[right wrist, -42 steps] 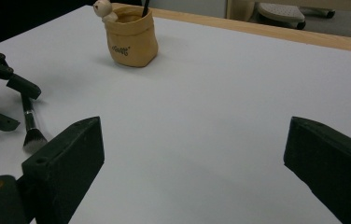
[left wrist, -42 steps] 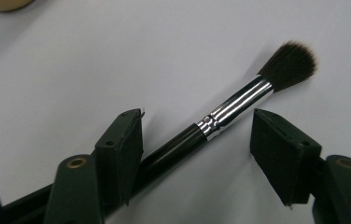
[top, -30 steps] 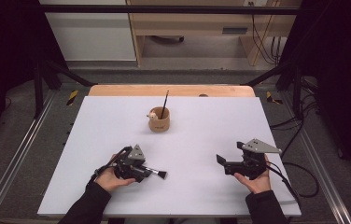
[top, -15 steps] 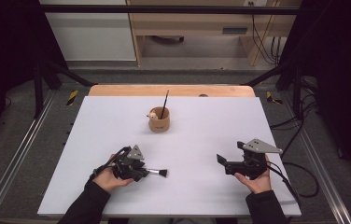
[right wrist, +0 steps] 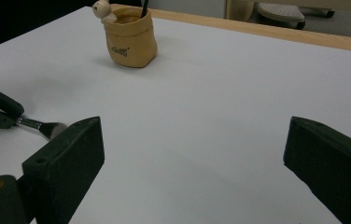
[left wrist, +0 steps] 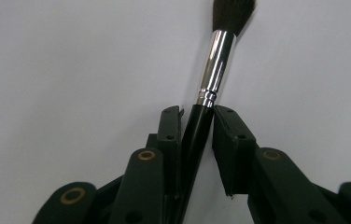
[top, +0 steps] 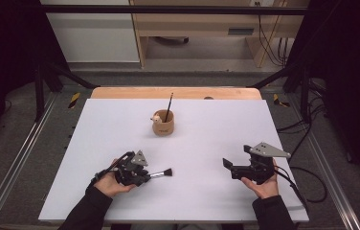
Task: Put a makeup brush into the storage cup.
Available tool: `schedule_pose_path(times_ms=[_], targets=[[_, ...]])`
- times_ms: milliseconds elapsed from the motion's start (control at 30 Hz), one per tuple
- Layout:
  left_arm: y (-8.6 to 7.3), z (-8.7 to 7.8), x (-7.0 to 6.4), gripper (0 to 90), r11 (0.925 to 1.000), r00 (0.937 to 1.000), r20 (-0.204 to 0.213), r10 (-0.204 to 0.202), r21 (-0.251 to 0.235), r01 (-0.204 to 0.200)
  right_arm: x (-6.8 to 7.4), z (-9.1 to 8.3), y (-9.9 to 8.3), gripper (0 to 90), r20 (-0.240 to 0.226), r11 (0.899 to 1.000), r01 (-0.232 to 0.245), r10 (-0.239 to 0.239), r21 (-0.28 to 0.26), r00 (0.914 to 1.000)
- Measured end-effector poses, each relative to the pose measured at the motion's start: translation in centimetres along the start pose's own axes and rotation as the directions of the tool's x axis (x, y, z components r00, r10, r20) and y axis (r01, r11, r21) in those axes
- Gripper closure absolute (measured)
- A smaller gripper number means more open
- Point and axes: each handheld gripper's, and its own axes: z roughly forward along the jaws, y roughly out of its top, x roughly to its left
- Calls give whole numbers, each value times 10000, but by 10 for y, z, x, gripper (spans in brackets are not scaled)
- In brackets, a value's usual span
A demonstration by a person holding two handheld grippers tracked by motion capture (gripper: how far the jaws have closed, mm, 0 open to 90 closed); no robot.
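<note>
White table (top: 207, 143), dim workshop

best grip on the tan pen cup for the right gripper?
Judging by shape, take the small tan pouch-shaped holder across its rounded body, low, coming level from the right gripper side. The thin black brush standing in it and the figurine on its left rim make a top-down grasp awkward. Its jaws stand wide open.

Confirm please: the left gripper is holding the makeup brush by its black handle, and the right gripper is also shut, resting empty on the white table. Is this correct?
Not quite. The right gripper is open, not shut: the right gripper view shows its jaws standing wide apart with nothing between them. The rest holds: the left gripper grips the makeup brush by its black handle over the white table.
</note>
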Motion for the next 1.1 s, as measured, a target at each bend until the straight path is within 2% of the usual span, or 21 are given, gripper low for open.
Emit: schedule_pose_path(times_ms=[167, 433, 567, 733, 800, 1100], targets=[[0, -1, 0, 784, 9999, 10000, -6, -61, 105, 61, 0, 0, 0, 58, 3, 10000, 29, -29, -2, 10000], [1, -1, -2, 781, 9999, 9999, -63, -80, 123, 81, -1, -2, 1, 59, 16, 10000, 0, 0, -78, 10000], [2, -2, -2, 729, 9997, 9999, 17, 104, 206, -104, 0, -2, 1, 59, -27, 10000, 6, -6, -57, 10000], [5, -9, -3, 642, 10000, 10000, -23, 64, -76, -64, -1, -3, 1, 60, -10, 9999, -5, 5, -107, 10000], [7, -11, -3, 591, 9999, 9999, -69, 103, -50, -103, -1, -3, 1, 60, 2, 9999, 20, -20, -113, 10000], [16, -12, 4, 470, 9989, 9998, -162, 147, 443, -140, -1, -3, 2, 60, -14, 10000, 4, -4, -97, 10000]])
